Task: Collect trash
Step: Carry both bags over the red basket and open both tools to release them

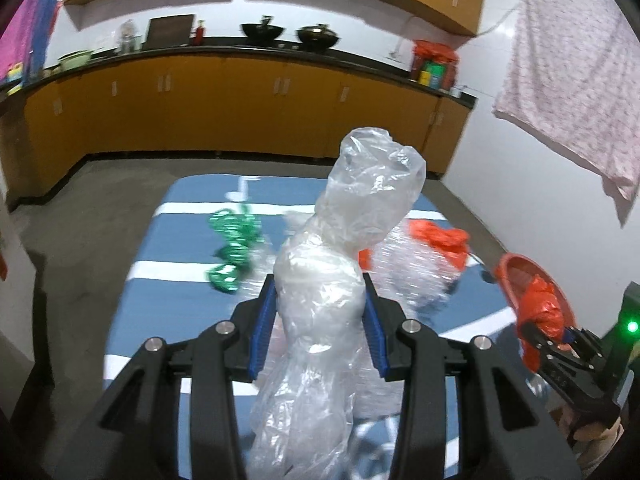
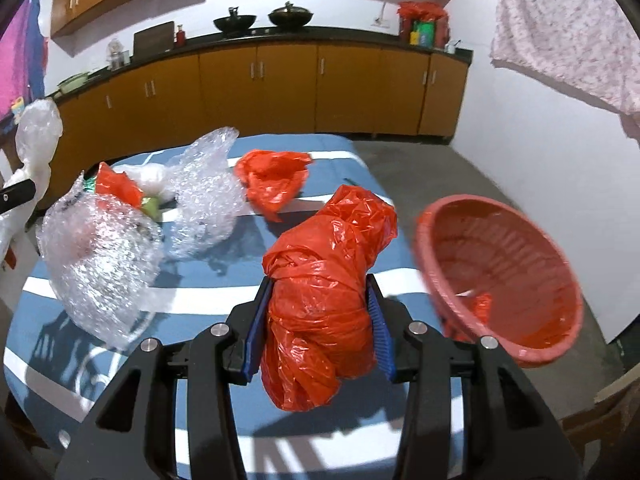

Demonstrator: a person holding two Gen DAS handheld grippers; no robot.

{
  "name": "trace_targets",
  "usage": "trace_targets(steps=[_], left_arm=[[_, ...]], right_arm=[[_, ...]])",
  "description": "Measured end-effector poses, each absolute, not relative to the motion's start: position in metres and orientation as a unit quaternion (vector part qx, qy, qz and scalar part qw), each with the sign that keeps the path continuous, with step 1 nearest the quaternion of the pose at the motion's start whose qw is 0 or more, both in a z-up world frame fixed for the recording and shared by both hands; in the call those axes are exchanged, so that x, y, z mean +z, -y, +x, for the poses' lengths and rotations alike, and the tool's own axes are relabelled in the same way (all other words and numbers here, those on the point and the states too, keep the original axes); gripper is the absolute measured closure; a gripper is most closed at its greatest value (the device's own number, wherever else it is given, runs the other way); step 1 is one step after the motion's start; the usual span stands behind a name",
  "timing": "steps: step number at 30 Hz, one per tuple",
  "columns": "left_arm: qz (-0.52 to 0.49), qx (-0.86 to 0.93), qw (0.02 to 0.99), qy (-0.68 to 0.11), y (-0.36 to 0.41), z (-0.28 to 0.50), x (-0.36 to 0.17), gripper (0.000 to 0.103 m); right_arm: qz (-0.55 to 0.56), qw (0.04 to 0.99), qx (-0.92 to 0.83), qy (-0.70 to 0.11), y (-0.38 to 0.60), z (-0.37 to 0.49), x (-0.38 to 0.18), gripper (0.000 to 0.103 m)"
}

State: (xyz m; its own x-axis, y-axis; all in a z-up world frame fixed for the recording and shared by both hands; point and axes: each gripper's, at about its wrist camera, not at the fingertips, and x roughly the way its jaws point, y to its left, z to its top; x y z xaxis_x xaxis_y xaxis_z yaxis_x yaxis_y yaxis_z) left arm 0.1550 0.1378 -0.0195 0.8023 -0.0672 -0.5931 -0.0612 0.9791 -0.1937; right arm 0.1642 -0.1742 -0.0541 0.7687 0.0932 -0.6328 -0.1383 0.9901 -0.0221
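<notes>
My left gripper [image 1: 319, 300] is shut on a crumpled clear plastic bag [image 1: 352, 216] and holds it above the blue striped table [image 1: 168, 272]. My right gripper [image 2: 318, 300] is shut on a crumpled red plastic bag [image 2: 324, 280], just left of a red plastic basket [image 2: 500, 264] at the table's right edge. The basket also shows in the left wrist view [image 1: 532, 284], with the right gripper [image 1: 560, 340] and its red bag in front of it. On the table lie bubble wrap [image 2: 104, 264], a second red bag [image 2: 272, 180] and green ribbon [image 1: 234, 248].
Orange kitchen cabinets [image 1: 240, 116] with a black counter run along the far wall. A pink patterned cloth [image 1: 576, 92] hangs at the right. Grey floor [image 2: 460, 172] surrounds the table. A small red scrap [image 2: 480, 304] lies inside the basket.
</notes>
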Motion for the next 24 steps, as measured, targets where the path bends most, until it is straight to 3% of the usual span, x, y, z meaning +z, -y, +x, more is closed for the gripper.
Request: trace_targets(steps=[24], left_arm=[[-0.070,-0.131,0.925,-0.349,0.022,0.187,-0.043,0.063]], right_arm=[[0.002,0.946,-0.046,-0.322,0.281,0.156,-0.051,0.058]])
